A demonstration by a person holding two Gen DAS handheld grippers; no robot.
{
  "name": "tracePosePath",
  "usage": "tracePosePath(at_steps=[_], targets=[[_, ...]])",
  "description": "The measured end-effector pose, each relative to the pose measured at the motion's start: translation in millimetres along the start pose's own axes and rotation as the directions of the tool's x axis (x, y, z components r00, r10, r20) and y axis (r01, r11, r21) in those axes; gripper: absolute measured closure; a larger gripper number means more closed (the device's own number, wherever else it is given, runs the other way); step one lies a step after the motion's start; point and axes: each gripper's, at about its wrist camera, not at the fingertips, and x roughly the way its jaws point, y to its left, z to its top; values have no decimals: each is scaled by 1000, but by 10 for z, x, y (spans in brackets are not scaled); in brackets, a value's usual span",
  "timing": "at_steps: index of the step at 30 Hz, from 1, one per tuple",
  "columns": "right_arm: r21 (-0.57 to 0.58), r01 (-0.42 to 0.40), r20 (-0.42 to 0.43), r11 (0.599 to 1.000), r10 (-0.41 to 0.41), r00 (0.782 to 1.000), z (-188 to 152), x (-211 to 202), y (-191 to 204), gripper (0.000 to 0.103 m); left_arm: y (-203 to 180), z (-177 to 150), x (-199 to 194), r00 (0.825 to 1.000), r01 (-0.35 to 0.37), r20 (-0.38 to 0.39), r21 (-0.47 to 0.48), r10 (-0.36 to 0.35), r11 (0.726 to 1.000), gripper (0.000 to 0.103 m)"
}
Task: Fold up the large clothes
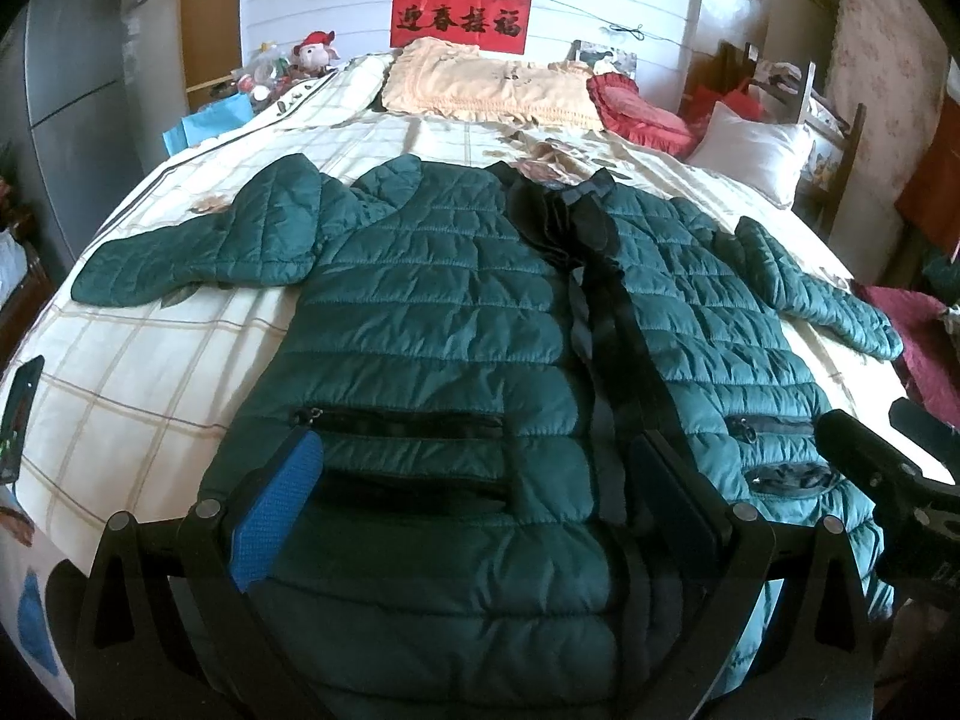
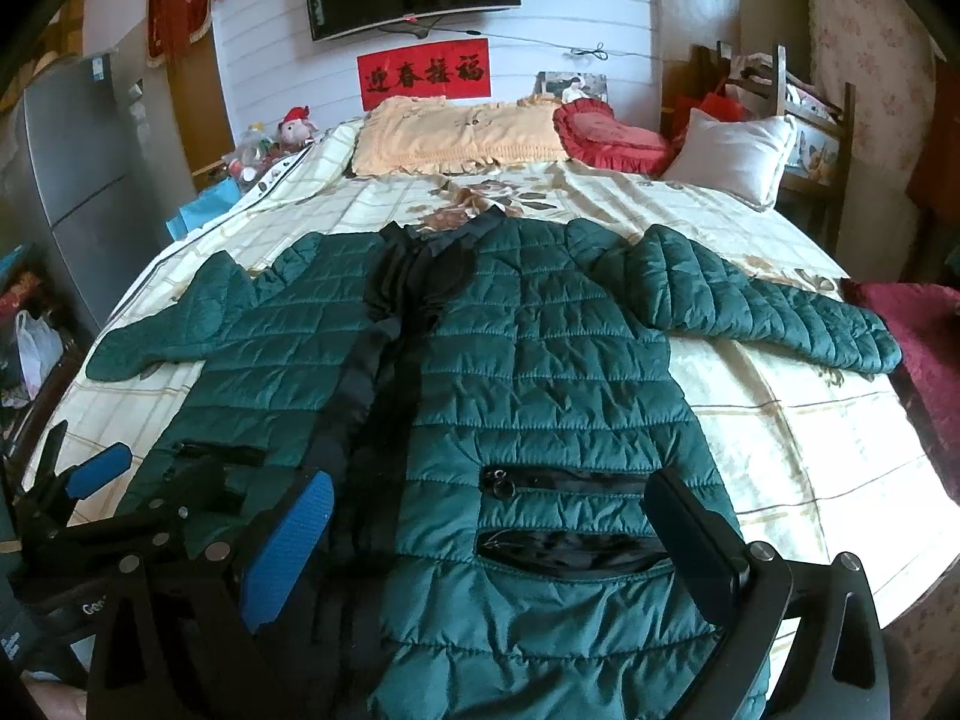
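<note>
A dark green quilted jacket (image 1: 456, 312) lies spread flat, front up, on the bed, with both sleeves out to the sides and a black zip band down the middle. It also shows in the right wrist view (image 2: 540, 372). My left gripper (image 1: 480, 480) is open and empty, hovering over the jacket's lower left half by the zip pocket (image 1: 396, 420). My right gripper (image 2: 486, 510) is open and empty over the lower right half by its pocket (image 2: 564, 480). The right gripper's body (image 1: 888, 480) shows at the left wrist view's right edge; the left gripper (image 2: 99, 474) shows at the right wrist view's left.
The bed (image 1: 150, 360) has a cream checked floral cover. At its head lie a beige pillow (image 1: 492, 84), a red cushion (image 1: 642, 108) and a white pillow (image 1: 756, 150). A grey fridge (image 2: 66, 180) stands left, a wooden chair (image 2: 810, 138) right. A maroon cloth (image 2: 912, 324) lies at the bed's right edge.
</note>
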Motion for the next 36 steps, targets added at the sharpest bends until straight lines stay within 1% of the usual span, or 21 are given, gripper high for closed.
tracePosePath(at_steps=[11, 23, 36], targets=[[-15, -3, 1, 1000, 3, 1000, 5, -5, 30, 0, 14, 3, -9, 1000, 0, -1, 3, 0, 1000, 1], [5, -20, -13, 1000, 20, 1000, -1, 10, 30, 0, 29, 6, -3, 1000, -4, 3, -3, 4, 1000, 1], [-7, -27, -21, 1000, 27, 999, 3, 20, 75, 0, 42, 10, -3, 1000, -5, 7, -1, 5, 1000, 1]])
